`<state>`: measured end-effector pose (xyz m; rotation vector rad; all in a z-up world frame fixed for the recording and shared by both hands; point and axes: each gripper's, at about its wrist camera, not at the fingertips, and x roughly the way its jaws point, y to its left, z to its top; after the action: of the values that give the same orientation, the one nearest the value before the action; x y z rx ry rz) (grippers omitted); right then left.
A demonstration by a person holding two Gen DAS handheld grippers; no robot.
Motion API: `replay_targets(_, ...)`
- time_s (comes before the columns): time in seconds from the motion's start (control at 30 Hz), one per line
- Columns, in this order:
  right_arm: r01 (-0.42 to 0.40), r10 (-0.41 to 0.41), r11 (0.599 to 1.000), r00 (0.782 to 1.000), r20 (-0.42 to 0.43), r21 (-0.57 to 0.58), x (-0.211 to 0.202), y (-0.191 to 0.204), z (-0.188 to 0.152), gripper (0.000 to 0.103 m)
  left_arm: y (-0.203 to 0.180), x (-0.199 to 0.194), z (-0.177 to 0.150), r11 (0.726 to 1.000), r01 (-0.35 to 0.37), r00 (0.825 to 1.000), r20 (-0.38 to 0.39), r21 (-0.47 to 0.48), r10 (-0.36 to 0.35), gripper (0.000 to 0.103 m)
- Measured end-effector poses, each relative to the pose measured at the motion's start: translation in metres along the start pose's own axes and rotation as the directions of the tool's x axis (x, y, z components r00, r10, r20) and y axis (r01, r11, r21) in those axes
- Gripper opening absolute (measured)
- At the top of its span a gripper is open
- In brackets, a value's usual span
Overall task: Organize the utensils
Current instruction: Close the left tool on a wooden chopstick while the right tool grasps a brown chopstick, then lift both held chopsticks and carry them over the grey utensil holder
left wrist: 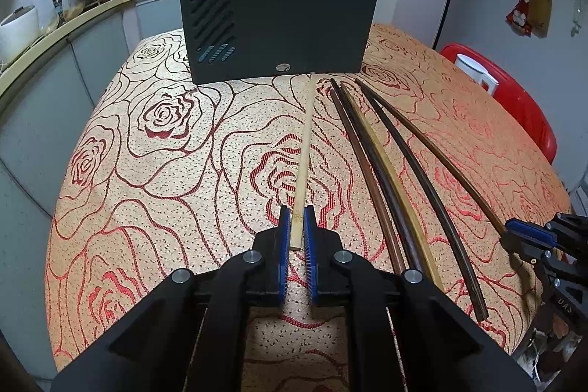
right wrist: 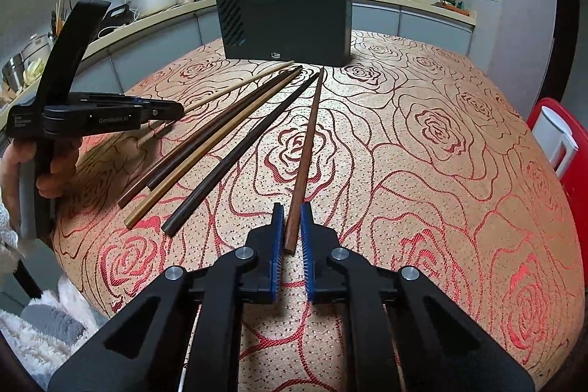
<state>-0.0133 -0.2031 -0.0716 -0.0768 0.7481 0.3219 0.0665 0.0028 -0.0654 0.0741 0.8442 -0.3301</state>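
Left gripper [left wrist: 297,214]: nearest the left wrist camera, blue pads clamped on the near end of a pale bamboo chopstick [left wrist: 304,149].
Pale bamboo chopstick: lies on the tablecloth [left wrist: 165,171], its far tip just short of the holder's base.
Right gripper [right wrist: 292,212]: jaws closed onto the near end of a reddish-brown chopstick [right wrist: 307,149], pads pressing its sides.
Reddish-brown chopstick: flat on the cloth, pointing toward the holder, apart from the others.
Loose chopsticks [right wrist: 205,149]: four lie between the two held ones: three dark, one tan, fanned side by side on the cloth with far tips close together.
Utensil holder [left wrist: 279,28]: dark box standing upright at the far side of the table, with several chopsticks leaning out of its top at both ends.
Hand [right wrist: 55,168]: wrapped around the left gripper's handle, seen at the left of the right wrist view.
Red chair [right wrist: 566,149]: beside the table's right edge.
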Motion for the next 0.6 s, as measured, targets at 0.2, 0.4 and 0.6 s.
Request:
replay_targets(0.2,0.024,-0.024,0.999,1.0,-0.004,0.03,-0.003,-0.008,0.002,0.008,-0.001,-0.006,0.001,1.0,-0.006,1.0,-0.002,0.006,0.006,0.007)
replay_targets(0.4,0.03,-0.035,0.997,0.998,0.062,0.073,-0.027,-0.023,0.016,0.008,0.004,-0.034,0.01,1.0,-0.02,0.998,0.057,-0.01,0.021,0.006)
replay_targets(0.6,0.026,-0.036,0.998,0.988,0.149,0.065,-0.055,-0.031,0.045,0.008,0.01,-0.072,0.023,0.999,-0.029,0.99,0.137,-0.022,0.031,0.006)
